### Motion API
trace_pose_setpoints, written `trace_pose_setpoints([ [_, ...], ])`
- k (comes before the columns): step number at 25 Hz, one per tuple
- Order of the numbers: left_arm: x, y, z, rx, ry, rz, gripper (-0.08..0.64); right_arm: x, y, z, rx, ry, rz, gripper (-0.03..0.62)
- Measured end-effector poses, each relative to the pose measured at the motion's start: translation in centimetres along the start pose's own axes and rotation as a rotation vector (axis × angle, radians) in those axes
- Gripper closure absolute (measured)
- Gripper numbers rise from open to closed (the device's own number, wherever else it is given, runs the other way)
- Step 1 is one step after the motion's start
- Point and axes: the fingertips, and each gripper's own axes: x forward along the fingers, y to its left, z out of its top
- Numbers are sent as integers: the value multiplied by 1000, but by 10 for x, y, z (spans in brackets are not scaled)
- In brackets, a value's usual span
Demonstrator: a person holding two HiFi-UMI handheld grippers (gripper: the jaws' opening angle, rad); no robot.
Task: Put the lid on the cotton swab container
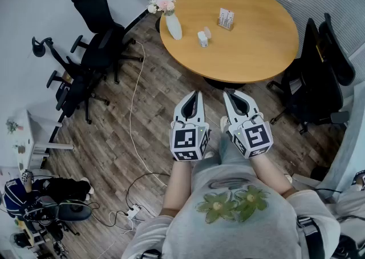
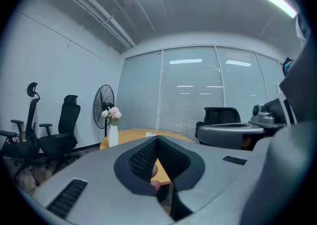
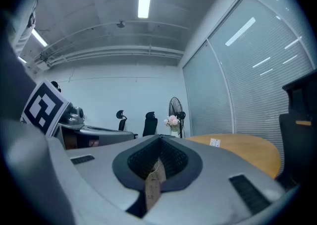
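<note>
A small white cotton swab container (image 1: pixel 202 39) stands near the middle of the round wooden table (image 1: pixel 256 52), far ahead of both grippers. I cannot make out its lid apart from it at this distance. My left gripper (image 1: pixel 195 94) and right gripper (image 1: pixel 228 92) hang side by side over the wooden floor, short of the table's near edge, tips pointing at the table. Both are shut with nothing between the jaws. In the left gripper view the left gripper (image 2: pixel 157 139) has its jaws pressed together; in the right gripper view the right gripper (image 3: pixel 159 138) looks the same.
A white vase of pink flowers (image 1: pixel 171 21) and a small card stand (image 1: pixel 226 19) share the table. Black office chairs (image 1: pixel 91 52) stand to the left, and more chairs (image 1: pixel 319 69) to the right. A white cable (image 1: pixel 134 115) runs across the floor to a power strip (image 1: pixel 133 213).
</note>
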Motion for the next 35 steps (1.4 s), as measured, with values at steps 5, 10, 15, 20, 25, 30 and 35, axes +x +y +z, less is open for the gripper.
trace_pose_setpoints([
  [5, 16, 4, 5, -19, -23, -15, 558, 15, -9, -3, 7, 1, 0, 594],
  [10, 41, 13, 3, 2, -2, -6, 558, 36, -29, -6, 12, 14, -10, 593],
  [15, 73, 23, 5, -7, 3, -6, 558, 61, -54, -10, 24, 26, -20, 592],
  [20, 107, 34, 10, 3, 16, -4, 557, 92, -76, -10, 35, 28, -7, 592],
  [25, 141, 44, 21, 23, 9, -25, 479, 124, -99, -6, 57, 19, 11, 568],
  [30, 176, 49, 26, 57, 20, -69, 367, 154, -124, -1, 94, 7, 39, 449],
  [35, 200, 66, 34, 56, 3, -58, 292, 176, -146, 5, 160, -8, 87, 373],
])
